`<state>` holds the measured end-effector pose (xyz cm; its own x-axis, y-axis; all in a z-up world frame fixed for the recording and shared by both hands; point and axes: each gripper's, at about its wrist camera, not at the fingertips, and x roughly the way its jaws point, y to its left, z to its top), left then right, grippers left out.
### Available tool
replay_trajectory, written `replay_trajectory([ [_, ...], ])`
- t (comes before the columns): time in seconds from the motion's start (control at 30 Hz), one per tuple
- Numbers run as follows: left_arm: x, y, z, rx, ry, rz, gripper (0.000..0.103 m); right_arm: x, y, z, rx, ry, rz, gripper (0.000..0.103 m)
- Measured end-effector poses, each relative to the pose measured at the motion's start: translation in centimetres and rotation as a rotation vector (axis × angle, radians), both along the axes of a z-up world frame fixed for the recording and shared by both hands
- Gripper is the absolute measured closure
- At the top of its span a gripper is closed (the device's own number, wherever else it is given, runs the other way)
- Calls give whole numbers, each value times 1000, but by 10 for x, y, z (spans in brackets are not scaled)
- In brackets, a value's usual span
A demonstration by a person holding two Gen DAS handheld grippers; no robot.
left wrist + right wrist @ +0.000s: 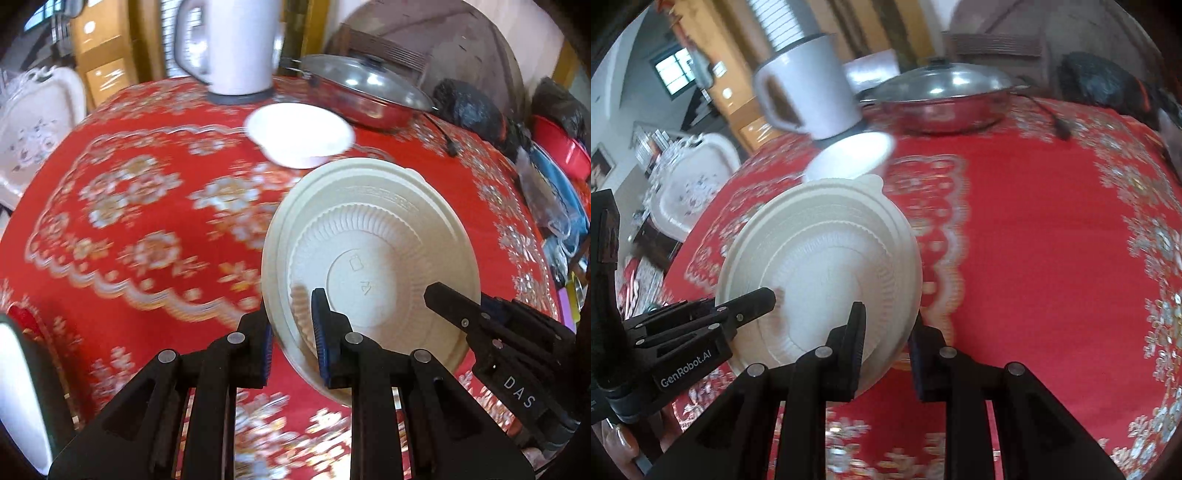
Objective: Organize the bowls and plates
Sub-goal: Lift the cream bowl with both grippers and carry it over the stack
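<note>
A cream ribbed plate [373, 258] hangs tilted above the red tablecloth [129, 206], held between both grippers. A double rim shows along its left edge. My left gripper [291, 312] is shut on the plate's lower left rim, blue pads on either side. My right gripper [886, 319] clamps the opposite rim of the same plate [827, 258]; one of its fingers [443, 299] lies across the plate in the left wrist view. A white bowl [299, 134] stands on the cloth just beyond the plate, also seen as the bowl [849, 158] in the right wrist view.
A white kettle [229, 44] and a lidded steel pan [362, 92] stand at the table's far side behind the bowl. Black bags [469, 107] and a red basin [561, 144] crowd the right edge. A white chair [33, 122] stands off the left.
</note>
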<state>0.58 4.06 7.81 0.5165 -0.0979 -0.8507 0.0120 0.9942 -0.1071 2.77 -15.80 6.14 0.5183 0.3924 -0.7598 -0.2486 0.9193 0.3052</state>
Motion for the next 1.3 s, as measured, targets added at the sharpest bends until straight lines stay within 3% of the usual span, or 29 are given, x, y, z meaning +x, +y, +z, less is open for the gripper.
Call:
replay_trajectory([
  [0.7,-85,155,28,12,-73,274,84,-26,160,23,-33,-57,318,80],
  [1.3,-155,242,31,35,-85,469,84,-65,274,30,-75,-98,561,80],
])
